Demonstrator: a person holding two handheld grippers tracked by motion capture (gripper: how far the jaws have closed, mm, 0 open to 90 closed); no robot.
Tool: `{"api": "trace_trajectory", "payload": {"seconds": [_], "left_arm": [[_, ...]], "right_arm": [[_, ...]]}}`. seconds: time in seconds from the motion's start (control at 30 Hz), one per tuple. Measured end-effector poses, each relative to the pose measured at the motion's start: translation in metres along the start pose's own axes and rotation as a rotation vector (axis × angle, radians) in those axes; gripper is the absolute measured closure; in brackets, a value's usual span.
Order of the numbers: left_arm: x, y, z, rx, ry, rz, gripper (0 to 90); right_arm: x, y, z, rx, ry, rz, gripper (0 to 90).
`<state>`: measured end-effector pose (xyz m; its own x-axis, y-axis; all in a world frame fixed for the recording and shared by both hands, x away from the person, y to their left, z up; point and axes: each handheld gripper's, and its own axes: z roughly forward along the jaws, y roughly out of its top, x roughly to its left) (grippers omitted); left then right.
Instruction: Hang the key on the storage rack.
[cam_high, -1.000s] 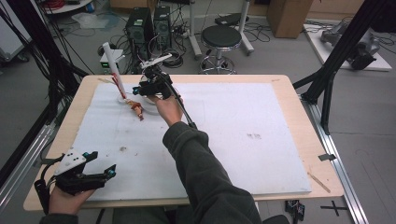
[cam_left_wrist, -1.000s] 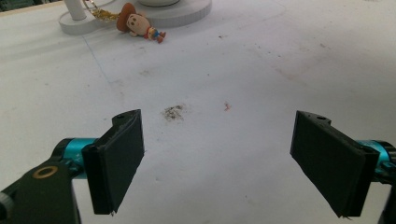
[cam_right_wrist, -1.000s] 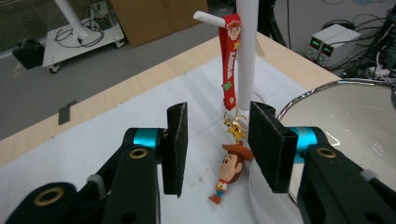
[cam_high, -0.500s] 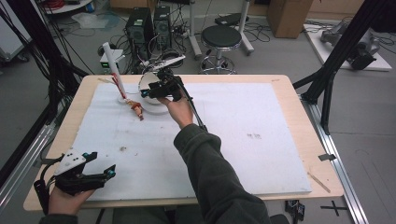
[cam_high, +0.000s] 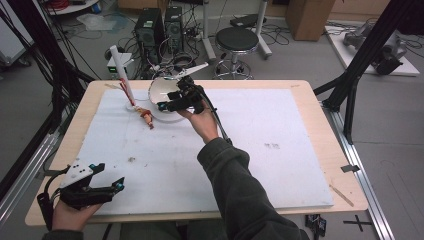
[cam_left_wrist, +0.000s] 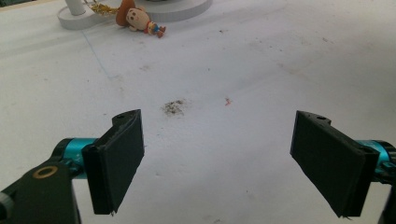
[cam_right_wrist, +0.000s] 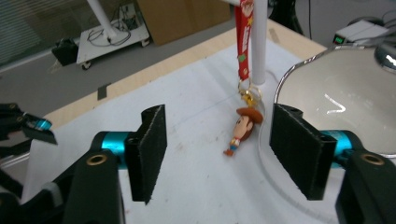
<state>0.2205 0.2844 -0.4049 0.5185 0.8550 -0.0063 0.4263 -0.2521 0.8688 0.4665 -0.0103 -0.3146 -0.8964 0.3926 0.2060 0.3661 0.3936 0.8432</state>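
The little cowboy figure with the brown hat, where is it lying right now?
The cowboy figure lies on the white mat at the far left of the high view, between the white post's base and the round mirror, just ahead of the right gripper.

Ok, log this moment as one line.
left tongs: open, near edge, idle | right tongs: open, empty, above mirror base | cowboy keychain figure: lying on mat, strap on white post
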Motion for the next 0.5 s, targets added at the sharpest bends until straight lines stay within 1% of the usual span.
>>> {"api": "trace_trajectory", "payload": {"seconds": [0.1,0.2,0.3,0.43,0.5], "left_arm": [[0.0,0.0,0.0,-0.004,0.001,-0.003,17.9],[0.0,0.0,0.0,-0.001,0.001,-0.004,17.9],[0.0,0.001,0.001,0.001,-0.002,0.001,17.9],[-0.001,0.001,0.002,0.003,0.001,0.0,17.9],[-0.001,0.002,0.002,0.003,0.001,0.001,17.9]], "right_arm": [[0.004,-0.001,-0.006,-0.012,-0.004,-0.016,35.7],[0.006,-0.004,-0.011,-0.007,-0.006,-0.03,34.9],[0.006,-0.008,-0.017,-0.009,-0.011,-0.036,34.2],[0.004,-0.015,-0.025,-0.006,-0.015,-0.031,33.0],[0.003,-0.019,-0.028,-0.013,-0.015,-0.028,32.8]]}}
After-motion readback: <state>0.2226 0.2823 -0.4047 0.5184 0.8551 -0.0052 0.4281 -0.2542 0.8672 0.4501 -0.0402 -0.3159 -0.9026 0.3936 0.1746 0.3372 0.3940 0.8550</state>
